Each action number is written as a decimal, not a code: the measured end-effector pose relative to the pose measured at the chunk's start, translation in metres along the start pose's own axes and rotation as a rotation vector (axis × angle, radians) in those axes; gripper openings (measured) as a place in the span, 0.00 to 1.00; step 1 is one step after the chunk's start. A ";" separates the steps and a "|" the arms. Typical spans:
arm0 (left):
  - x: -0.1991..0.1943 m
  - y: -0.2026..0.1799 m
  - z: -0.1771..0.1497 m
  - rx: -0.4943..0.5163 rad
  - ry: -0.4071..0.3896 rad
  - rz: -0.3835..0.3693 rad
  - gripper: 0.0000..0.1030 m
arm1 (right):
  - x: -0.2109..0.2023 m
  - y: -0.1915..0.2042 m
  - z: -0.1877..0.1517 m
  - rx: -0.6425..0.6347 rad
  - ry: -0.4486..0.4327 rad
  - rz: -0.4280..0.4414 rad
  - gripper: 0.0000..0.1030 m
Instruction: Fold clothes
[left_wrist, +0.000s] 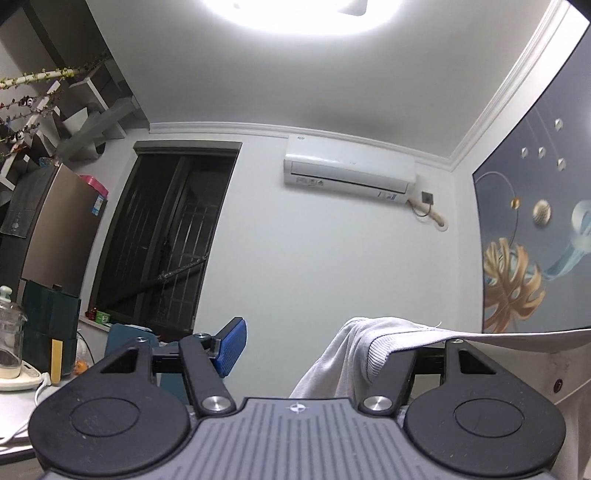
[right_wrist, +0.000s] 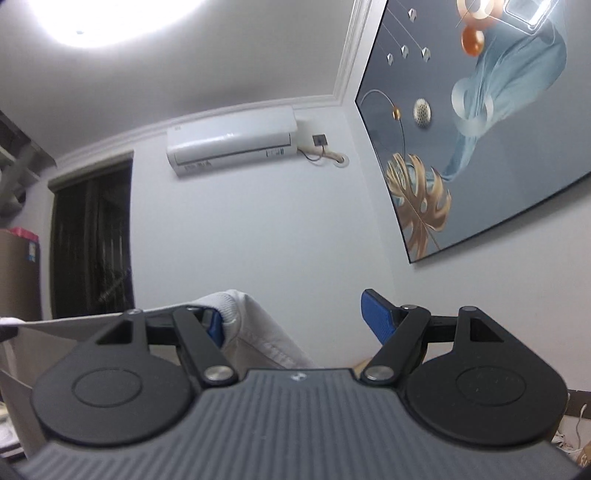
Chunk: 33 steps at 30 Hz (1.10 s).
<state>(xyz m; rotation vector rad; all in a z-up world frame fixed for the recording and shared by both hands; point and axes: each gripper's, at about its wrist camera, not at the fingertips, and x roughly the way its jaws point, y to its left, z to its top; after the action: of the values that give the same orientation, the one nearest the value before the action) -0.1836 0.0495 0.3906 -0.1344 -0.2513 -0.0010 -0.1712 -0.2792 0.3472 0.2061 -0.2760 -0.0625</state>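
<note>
White knit garment with a ribbed hem (left_wrist: 351, 354) is hanging in the air between your two hands, with neither camera showing the surface under it. You are holding the left tongs (left_wrist: 310, 349) wide open. The cloth is draping over their right-hand finger only, and the blue ribbed pad (left_wrist: 232, 347) on the other finger is standing bare and well apart from it. The right tongs (right_wrist: 295, 323) are gaping just as wide, with the same garment (right_wrist: 258, 332) hooked over their left-hand finger and nothing pinching it. A taut edge of the cloth is running sideways out of each view toward the other hand.

By my reading, you are doing the lift-and-spread step, holding the piece up by two points so it hangs flat before any fold. Nothing is clamping the cloth, so it may be sliding off. The next move calls for closing both tongs on it, or for bringing it down evenly so it lands without creases.

As for writing, the white wall-mounted air conditioner (left_wrist: 351, 170) is carrying a small logo and a sticker strip. The tall bronze-brown fridge (left_wrist: 62, 229) is wearing a blue label (left_wrist: 98, 207). All of it is too small to read. Each tool body is showing only a small crosshair emblem.
</note>
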 end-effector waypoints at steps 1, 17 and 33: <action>-0.005 -0.001 0.008 -0.001 0.005 -0.008 0.64 | -0.004 0.000 0.007 0.005 -0.001 0.003 0.73; 0.150 0.027 -0.162 -0.005 0.355 -0.020 0.64 | 0.110 0.000 -0.117 -0.090 0.288 -0.050 0.73; 0.487 0.061 -0.479 0.041 0.545 0.152 0.72 | 0.465 -0.047 -0.399 -0.151 0.554 -0.170 0.71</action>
<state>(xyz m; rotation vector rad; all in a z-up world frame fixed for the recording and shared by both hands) 0.4085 0.0540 0.0433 -0.1081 0.3037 0.1172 0.3838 -0.2892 0.0845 0.0899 0.2981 -0.1898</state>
